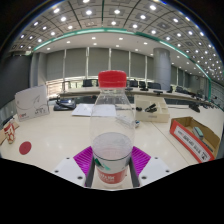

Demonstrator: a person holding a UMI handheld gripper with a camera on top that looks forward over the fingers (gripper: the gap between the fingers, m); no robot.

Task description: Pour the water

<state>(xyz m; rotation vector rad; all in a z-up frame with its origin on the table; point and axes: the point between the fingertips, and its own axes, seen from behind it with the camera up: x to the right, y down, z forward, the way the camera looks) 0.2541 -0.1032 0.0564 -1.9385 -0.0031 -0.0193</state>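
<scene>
Clear plastic bottle (112, 125) with red cap (113, 78) stands upright between the jaws, dead centre ahead of the gripper (112, 163). Red label band near its base. Magenta pads (84, 157) show at both sides of the bottle's lower part, tight against its wall as far as visible; jaws look pinched on the bottle, no gap seen either side. Whether the bottle's base rests on the tabletop (55, 135) or hangs free: cannot tell, base is hidden behind the gripper body.

Light tabletop spreads wide to both sides. Left of the bottle: small red round disc (25, 147) lying flat, well apart; further back a white upright card (32, 102), tilted a bit. Behind the bottle: papers or open book (92, 110) lying flat, dark device (66, 102) beside it. Right: open red-rimmed box (196, 136) near the tabletop's right edge, close to the bottle's right side but not touching; brown cardboard box (155, 108) behind.

Open tabletop room mostly left and front-left of the bottle; right side tighter due to the red box. Far edge of tabletop crowded with items. Beyond: office desks, windows, ceiling lights
</scene>
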